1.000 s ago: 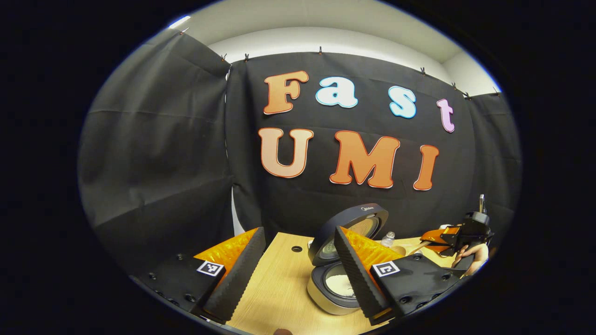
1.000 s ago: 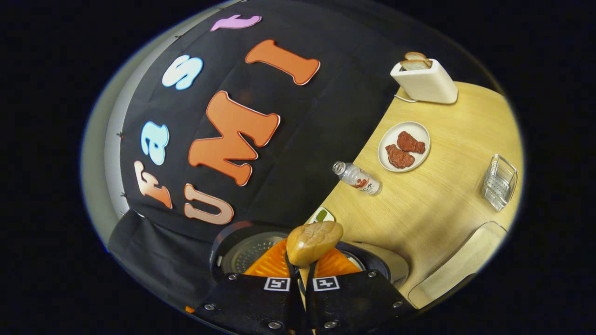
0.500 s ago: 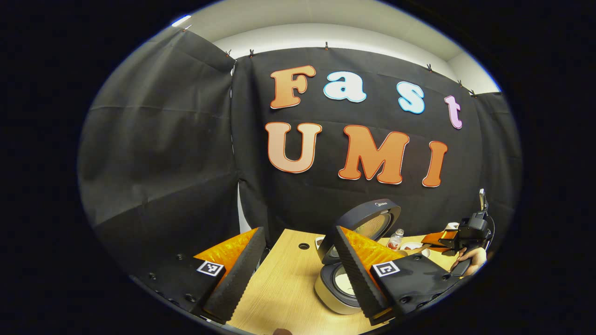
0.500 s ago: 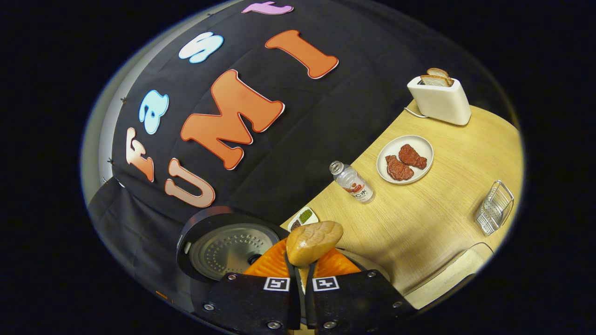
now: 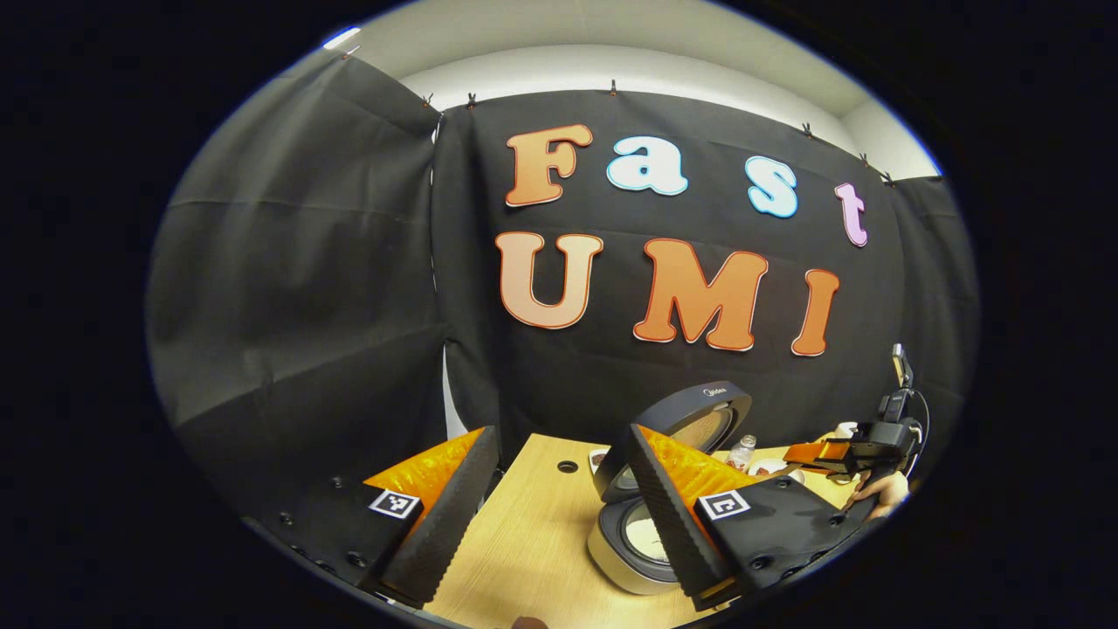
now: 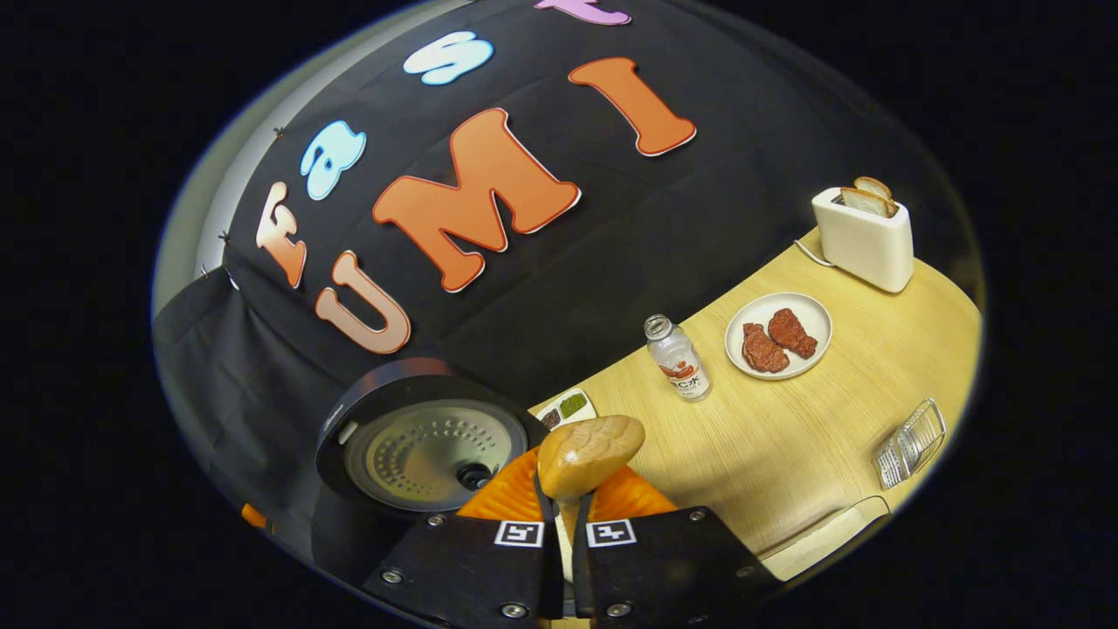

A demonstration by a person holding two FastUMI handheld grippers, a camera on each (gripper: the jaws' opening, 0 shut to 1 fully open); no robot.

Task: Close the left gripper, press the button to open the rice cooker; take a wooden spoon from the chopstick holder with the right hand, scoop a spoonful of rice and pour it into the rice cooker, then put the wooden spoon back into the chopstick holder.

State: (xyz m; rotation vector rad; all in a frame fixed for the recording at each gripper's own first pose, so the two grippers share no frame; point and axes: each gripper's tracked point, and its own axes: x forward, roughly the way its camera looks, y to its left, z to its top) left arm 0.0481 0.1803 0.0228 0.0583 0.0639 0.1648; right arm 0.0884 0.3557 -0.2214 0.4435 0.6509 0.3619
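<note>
— Where's my wooden spoon (image 6: pixel 590 454)?
— Pinched in your right tool (image 6: pixel 563 511); handle hidden. Left tool (image 5: pixel 559 498) gapes, covering part of the open rice cooker (image 5: pixel 651 489) on the bench (image 5: pixel 515 542).

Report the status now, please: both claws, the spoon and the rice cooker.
Left claw open, holding nothing. Right claw shut on wooden spoon, bowl end forward. Rice cooker lid up, rice in pot. Nothing seen in the way.

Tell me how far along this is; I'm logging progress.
Done: rice cooker lid stands open, with rice inside. In hand: right claw grips the wooden spoon, bowl turned over. Left claw hangs open. Left: returning the spoon to its holder.
</note>
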